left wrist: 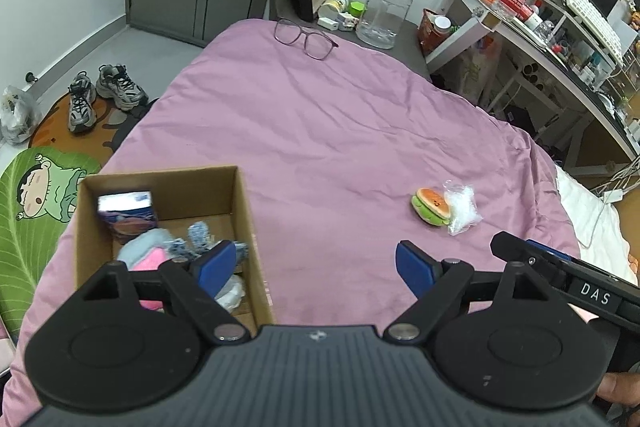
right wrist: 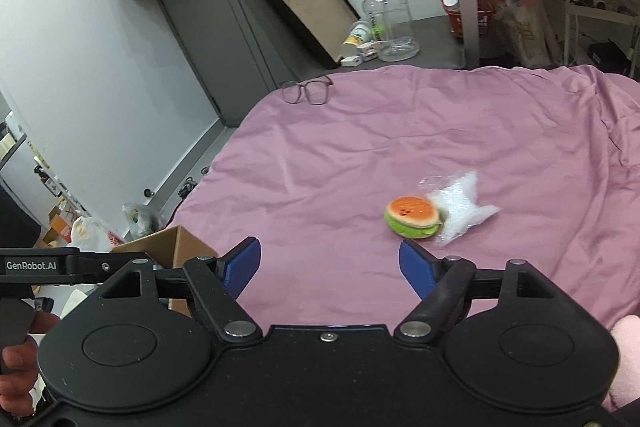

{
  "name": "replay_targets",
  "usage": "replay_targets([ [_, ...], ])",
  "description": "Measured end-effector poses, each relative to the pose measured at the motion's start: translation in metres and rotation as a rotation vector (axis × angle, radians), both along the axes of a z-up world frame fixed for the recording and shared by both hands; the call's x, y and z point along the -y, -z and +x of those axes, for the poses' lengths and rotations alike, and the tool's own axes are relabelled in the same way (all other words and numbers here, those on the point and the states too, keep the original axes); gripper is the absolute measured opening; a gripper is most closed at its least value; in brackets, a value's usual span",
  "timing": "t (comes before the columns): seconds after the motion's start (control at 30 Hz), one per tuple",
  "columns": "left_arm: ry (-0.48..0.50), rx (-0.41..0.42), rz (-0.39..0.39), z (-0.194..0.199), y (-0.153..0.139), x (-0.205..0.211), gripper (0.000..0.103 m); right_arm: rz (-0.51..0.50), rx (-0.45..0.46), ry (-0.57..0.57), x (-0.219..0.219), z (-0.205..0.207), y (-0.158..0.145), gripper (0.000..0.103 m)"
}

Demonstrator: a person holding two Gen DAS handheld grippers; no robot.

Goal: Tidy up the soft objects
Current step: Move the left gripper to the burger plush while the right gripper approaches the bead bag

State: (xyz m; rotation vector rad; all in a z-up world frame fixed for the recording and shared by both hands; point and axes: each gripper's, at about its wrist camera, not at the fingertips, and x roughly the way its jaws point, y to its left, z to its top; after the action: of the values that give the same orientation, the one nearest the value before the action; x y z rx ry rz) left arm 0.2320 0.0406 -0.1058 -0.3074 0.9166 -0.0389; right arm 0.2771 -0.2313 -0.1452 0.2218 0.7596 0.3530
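Note:
A plush burger toy [left wrist: 431, 207] lies on the pink bedspread [left wrist: 320, 115] beside a crumpled clear plastic bag [left wrist: 462, 207]. A cardboard box [left wrist: 250, 227] at the left holds a pink and white soft item [left wrist: 148, 255], a blue-grey knitted item [left wrist: 196, 239] and a purple packet [left wrist: 128, 215]. My left gripper [left wrist: 316, 267] is open and empty, its left finger over the box. My right gripper [right wrist: 330, 267] is open and empty, short of the burger [right wrist: 412, 221] and the bag [right wrist: 460, 211]. The box corner [right wrist: 176, 247] shows at the left of the right wrist view.
Glasses [left wrist: 306, 39] lie at the bed's far end, with a clear water jug [left wrist: 384, 11] and small items behind them. A cluttered desk [left wrist: 560, 39] stands at the right. Shoes [left wrist: 100, 95] and a green cartoon cushion [left wrist: 40, 203] are at the left.

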Motion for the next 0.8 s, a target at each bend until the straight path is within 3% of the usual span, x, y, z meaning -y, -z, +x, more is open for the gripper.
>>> replay_targets([
  [0.8, 0.050, -0.063, 0.052, 0.042, 0.028, 0.054, 0.086, -0.015, -0.093, 0.099, 0.046, 0.039, 0.054, 0.077],
])
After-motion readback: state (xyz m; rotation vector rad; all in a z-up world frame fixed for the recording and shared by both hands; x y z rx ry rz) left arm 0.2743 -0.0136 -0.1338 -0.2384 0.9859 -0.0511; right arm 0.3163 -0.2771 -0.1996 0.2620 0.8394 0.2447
